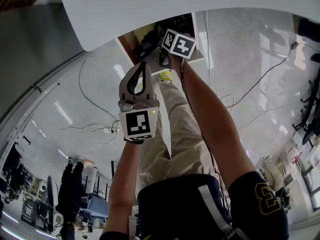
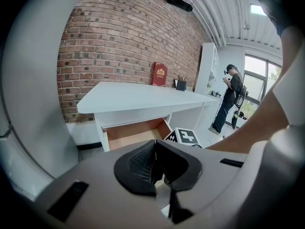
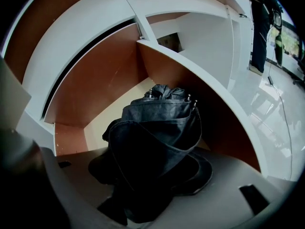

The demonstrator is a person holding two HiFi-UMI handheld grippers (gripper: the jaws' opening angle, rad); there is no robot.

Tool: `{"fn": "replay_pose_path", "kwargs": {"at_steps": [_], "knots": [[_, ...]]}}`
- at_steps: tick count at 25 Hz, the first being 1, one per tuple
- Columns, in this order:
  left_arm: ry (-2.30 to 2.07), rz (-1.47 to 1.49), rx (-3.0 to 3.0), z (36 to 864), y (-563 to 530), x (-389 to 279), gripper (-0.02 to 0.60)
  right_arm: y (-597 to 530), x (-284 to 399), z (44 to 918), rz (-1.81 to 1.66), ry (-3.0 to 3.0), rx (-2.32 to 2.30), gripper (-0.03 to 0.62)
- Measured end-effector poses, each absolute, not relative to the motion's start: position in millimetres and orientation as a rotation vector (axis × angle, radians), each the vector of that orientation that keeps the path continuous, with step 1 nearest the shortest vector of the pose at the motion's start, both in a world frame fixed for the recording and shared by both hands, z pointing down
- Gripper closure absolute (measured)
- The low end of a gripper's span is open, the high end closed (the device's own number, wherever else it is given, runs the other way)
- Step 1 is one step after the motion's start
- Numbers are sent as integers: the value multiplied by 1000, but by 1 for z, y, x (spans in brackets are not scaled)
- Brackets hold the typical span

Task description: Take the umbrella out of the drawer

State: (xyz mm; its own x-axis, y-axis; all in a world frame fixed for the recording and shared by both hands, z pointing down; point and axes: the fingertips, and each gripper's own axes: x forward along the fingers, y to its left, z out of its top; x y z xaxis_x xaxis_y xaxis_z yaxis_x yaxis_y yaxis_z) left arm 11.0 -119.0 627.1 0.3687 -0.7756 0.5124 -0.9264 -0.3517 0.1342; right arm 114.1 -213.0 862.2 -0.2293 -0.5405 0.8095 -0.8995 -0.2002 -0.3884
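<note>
A black folded umbrella [image 3: 157, 128] lies inside the open wooden drawer [image 3: 95, 80] of the white desk [image 2: 138, 97]. My right gripper [image 3: 150, 175] reaches down into the drawer, its jaws around the umbrella with the dark pads against the fabric on both sides. The umbrella's rib tips [image 3: 167, 92] point toward the drawer's back. In the head view only the right gripper's marker cube [image 1: 178, 43] shows, over the drawer [image 1: 145, 39]. My left gripper [image 2: 153, 167] hangs in front of the desk, short of the drawer [image 2: 136, 133], shut with nothing in it.
A red book [image 2: 159, 74] and a small dark box [image 2: 181, 84] stand on the desk against the brick wall [image 2: 124, 37]. A person [image 2: 232, 99] stands at the right by a white cabinet [image 2: 207, 68]. Cables [image 1: 102, 129] run over the glossy floor.
</note>
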Motion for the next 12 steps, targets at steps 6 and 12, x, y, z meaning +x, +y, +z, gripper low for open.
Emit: {"fn": "replay_pose_path", "kwargs": {"at_steps": [6,12], "knots": [[-1455,547,2278,622,-113,13,560,-208,116,848,1394,-1730,1678,324],[-1457,544,2278,624,-113,11,560,-206,118,838,1350,-1759,1687,336]]}}
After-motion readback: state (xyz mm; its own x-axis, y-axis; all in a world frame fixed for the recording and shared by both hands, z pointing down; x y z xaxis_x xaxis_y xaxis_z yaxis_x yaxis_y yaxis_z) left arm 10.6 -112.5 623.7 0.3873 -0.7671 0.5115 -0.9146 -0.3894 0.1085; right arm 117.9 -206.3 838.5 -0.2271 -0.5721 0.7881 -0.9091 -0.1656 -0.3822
